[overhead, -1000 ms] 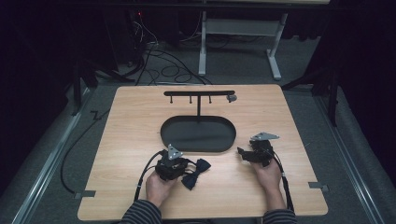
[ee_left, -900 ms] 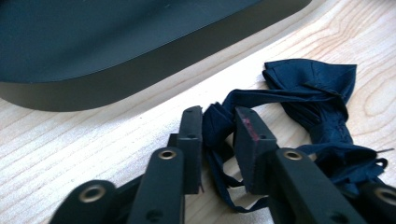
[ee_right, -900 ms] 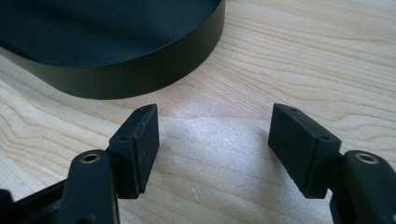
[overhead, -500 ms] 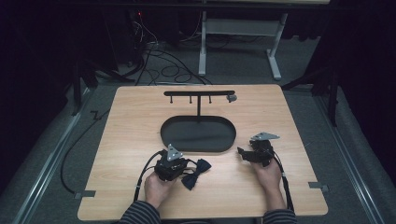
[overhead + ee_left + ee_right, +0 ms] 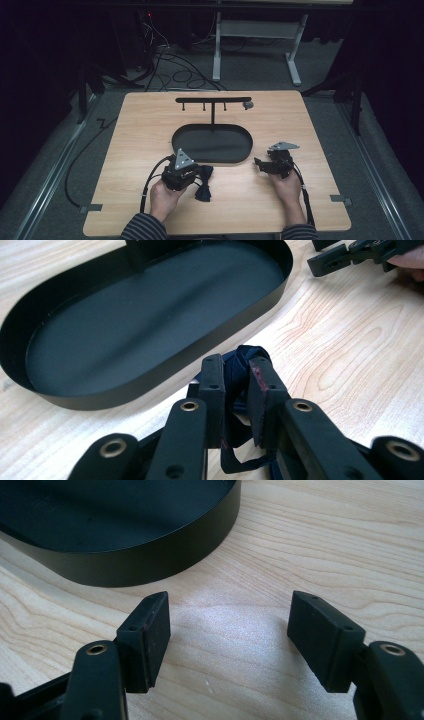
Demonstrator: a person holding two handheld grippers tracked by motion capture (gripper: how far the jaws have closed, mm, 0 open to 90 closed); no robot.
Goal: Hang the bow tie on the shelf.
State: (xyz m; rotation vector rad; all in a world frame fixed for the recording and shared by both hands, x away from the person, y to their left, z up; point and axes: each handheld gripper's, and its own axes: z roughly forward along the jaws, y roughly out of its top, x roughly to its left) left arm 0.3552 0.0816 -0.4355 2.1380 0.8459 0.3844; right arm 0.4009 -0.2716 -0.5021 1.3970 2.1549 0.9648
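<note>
The bow tie (image 5: 243,371) is dark blue and soft, and I have it pinched in my left gripper (image 5: 236,401). The two black jaws squeeze the cloth from both sides. In the high view the bow tie (image 5: 203,183) lies on the table (image 5: 320,125), near my edge of it, just in front of the black tray (image 5: 212,158). Part of it sticks out past my gripper (image 5: 192,176) and rests on the wood.

I think I am at the grabbing step. I have hold of the bow tie but I have not lifted it yet. Next I should lift it gently, so the floppy cloth does not slip out. Then I must take it somewhere, maybe into the tray or up to the rack (image 5: 213,100). I cannot be sure which.

My right gripper (image 5: 229,640) is spread wide with nothing in it. I can see bare wood between its jaws. It sits on the table to the right of the tray (image 5: 150,565), well apart from the bow tie. In the high view my right hand (image 5: 287,182) holds it low on the table.

Now I count. There is one bow tie. There is one long round tray, and nothing lies in it. There is one rack with a post that stands up from the tray. I count three little pegs (image 5: 204,107) that hang under its bar, and one small grey knob (image 5: 248,105) at its right end. There are two grippers and one table.
</note>
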